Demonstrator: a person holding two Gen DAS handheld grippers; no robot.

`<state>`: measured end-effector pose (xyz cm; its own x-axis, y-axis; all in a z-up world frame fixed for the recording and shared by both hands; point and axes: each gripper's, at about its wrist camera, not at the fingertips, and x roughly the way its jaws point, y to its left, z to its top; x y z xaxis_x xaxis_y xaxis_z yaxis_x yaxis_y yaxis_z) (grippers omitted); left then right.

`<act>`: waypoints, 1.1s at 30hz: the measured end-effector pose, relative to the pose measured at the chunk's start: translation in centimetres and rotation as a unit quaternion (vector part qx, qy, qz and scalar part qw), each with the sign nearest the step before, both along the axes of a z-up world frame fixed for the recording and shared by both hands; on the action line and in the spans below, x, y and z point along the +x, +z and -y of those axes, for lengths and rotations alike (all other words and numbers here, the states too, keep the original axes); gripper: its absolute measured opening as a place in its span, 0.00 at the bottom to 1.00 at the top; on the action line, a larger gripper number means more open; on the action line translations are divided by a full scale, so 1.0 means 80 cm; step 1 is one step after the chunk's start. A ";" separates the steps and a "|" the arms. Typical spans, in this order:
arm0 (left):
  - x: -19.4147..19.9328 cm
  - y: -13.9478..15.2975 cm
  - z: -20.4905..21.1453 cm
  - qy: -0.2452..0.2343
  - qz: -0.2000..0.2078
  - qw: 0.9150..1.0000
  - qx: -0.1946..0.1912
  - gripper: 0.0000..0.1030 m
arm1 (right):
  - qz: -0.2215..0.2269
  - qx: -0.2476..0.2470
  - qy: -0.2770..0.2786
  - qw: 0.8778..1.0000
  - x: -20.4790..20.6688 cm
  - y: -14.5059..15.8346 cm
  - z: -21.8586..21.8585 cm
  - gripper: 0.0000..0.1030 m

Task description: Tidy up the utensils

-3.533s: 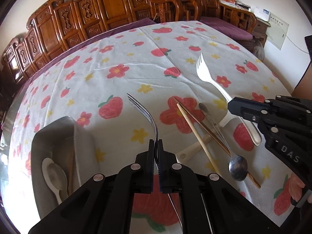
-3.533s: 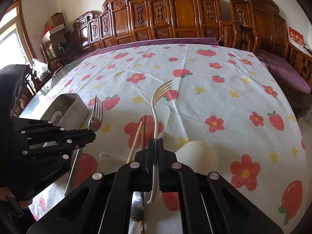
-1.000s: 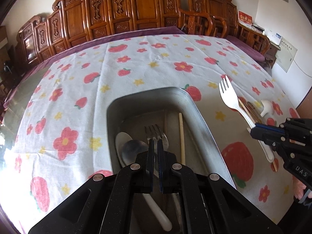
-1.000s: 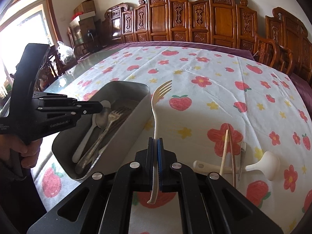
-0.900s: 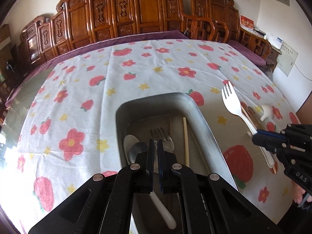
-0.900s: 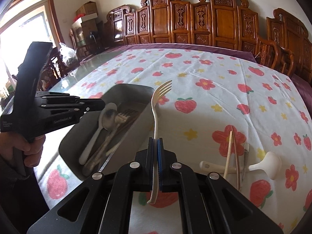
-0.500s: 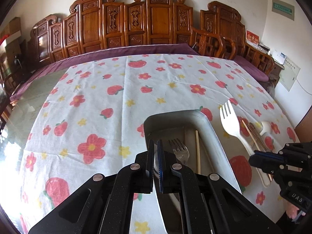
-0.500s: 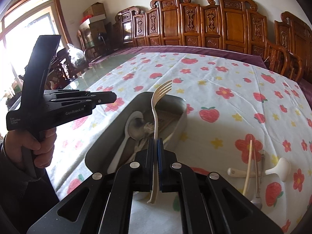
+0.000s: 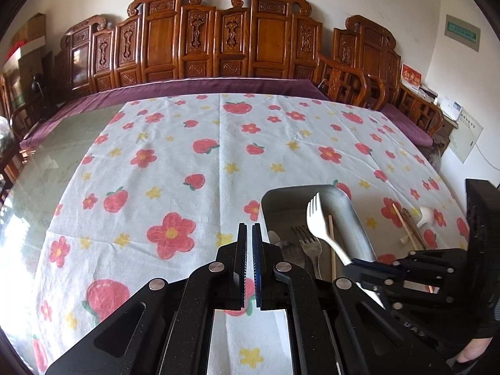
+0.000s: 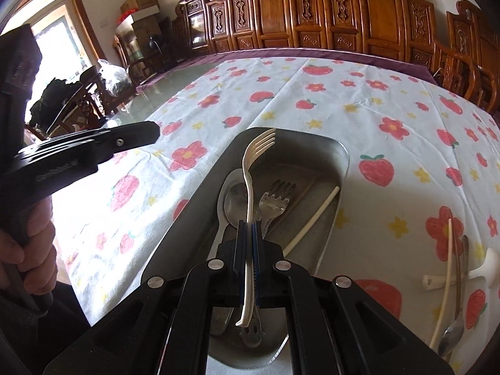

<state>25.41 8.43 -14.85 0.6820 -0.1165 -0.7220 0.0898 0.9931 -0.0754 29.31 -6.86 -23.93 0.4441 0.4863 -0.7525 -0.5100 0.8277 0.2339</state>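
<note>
My right gripper (image 10: 249,223) is shut on a white plastic fork (image 10: 253,168) and holds it over the grey metal tray (image 10: 339,156). The tray holds a metal fork (image 10: 276,200), spoons (image 10: 232,200) and a white chopstick (image 10: 315,217). In the left wrist view the white fork (image 9: 318,218) hangs over the tray (image 9: 281,192), held by the right gripper (image 9: 354,265). My left gripper (image 9: 249,228) is shut and empty, above the cloth left of the tray. It shows at the left of the right wrist view (image 10: 150,131).
Chopsticks (image 10: 450,268), a metal spoon (image 10: 451,332) and a white ladle (image 10: 490,264) lie on the flowered tablecloth (image 10: 343,87) right of the tray. Carved wooden chairs (image 9: 218,43) line the far side. Bare glass tabletop (image 9: 62,143) shows at the left.
My left gripper let go of the metal fork in the tray and drew back to the left. My right gripper carried the white fork over the tray.
</note>
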 end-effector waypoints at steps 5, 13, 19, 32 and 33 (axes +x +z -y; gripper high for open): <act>-0.003 0.006 -0.004 -0.002 0.006 1.000 -0.005 0.02 | -0.018 0.011 -0.002 1.000 0.007 -0.007 -0.008 0.05; -0.005 0.010 0.003 -0.008 0.009 1.000 -0.004 0.02 | -0.014 0.017 -0.007 1.000 0.007 -0.003 0.005 0.05; -0.008 0.015 0.024 -0.023 0.013 1.000 -0.006 0.02 | 0.029 0.003 -0.029 0.999 -0.015 0.032 0.048 0.05; -0.026 0.030 0.085 -0.070 0.026 0.997 -0.010 0.03 | 0.059 -0.055 -0.115 0.990 -0.071 0.059 0.187 0.05; -0.028 0.032 0.089 -0.074 0.026 0.997 -0.012 0.03 | 0.059 -0.062 -0.122 0.989 -0.076 0.059 0.198 0.05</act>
